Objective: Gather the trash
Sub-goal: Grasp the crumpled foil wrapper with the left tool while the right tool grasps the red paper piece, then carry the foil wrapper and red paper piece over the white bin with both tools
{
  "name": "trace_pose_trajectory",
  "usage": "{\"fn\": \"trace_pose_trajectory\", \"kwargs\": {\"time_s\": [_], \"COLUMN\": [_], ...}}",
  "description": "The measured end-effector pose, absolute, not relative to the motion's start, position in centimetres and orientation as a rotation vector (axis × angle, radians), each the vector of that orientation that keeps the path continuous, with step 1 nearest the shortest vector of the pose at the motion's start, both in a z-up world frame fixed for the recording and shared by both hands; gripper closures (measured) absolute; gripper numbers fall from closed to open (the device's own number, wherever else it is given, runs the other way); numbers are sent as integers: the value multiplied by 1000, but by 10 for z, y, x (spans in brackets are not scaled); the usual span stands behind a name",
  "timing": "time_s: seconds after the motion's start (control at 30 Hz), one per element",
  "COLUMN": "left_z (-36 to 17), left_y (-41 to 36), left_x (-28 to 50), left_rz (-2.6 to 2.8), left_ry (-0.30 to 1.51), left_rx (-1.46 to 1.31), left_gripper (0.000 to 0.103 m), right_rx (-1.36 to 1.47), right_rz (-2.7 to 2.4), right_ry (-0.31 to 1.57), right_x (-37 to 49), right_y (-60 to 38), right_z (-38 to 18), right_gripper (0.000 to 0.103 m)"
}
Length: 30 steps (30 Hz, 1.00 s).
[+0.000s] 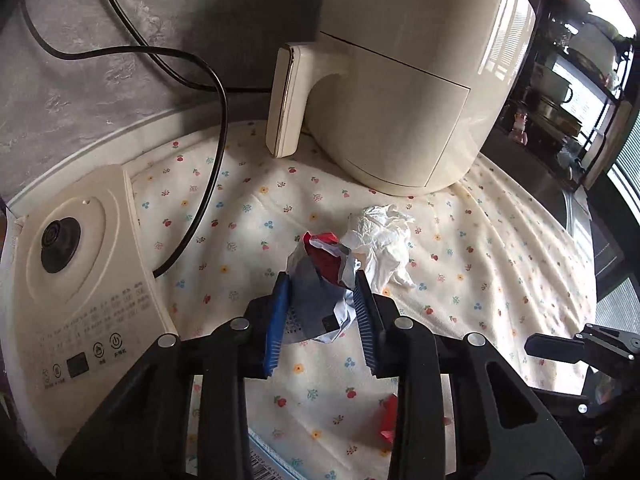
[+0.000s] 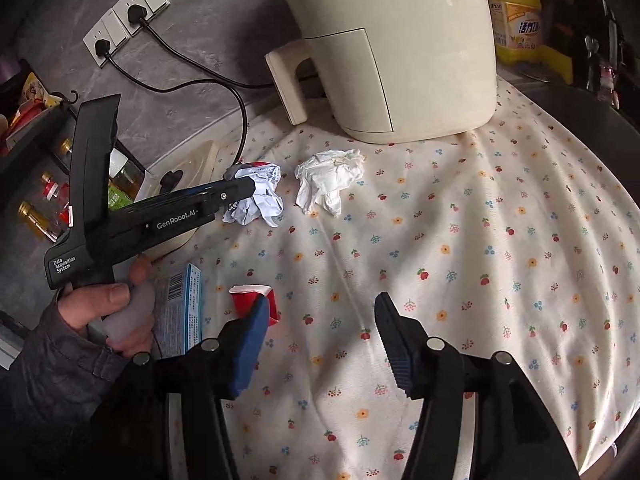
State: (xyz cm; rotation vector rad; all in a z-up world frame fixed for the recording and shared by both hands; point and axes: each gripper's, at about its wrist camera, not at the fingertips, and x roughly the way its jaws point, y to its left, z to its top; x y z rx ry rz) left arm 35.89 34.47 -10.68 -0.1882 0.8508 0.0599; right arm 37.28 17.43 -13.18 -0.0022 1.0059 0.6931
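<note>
1. Nearest to me, my left hand-held gripper has its blue pads either side of the crumpled wrapper, pinching it low on the cloth. I'd check the squeeze holds the bulk of the wad, not just a loose flap, before lifting.
2. The wrapper sits on the flowered cloth over the counter, touching the white tissue on its right. I should lift straight up so the tissue isn't dragged along or knocked toward the cream appliance behind.
3. My right hand-held gripper hangs spread and empty over the cloth. The red scrap lies just beside its left pad; that looks like its natural next pick.
4. I'd pinch paper only: the cloth is wrinkled and soft and could get caught between the pads.
5. To the left, the black cord and the kettle base lie near; I'd keep my lift path clear of both.
</note>
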Motion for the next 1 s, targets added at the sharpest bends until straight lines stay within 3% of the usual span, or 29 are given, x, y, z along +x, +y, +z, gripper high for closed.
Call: {"fn": "trace_pose_trajectory", "kwargs": {"time_s": [0.2, 0.3, 0.37, 0.67, 1.0], "left_z": [-91, -86, -84, -65, -58], "left_y": [351, 355, 357, 340, 266], "left_x": [320, 301, 289, 248, 247], "left_rz": [89, 117, 140, 176, 76], "left_ry": [802, 785, 775, 720, 720], "left_rx": [-212, -233, -244, -269, -239], "left_gripper": [71, 71, 71, 71, 71], "right_rx": [-90, -156, -168, -177, -62], "right_rz": [775, 804, 838, 885, 789], "right_ry": [1031, 1042, 1070, 967, 909], "right_x": [362, 358, 359, 340, 315], "right_y": [208, 224, 233, 214, 119], "right_z": [-141, -151, -159, -124, -87], "right_gripper": [50, 57, 89, 90, 90]}}
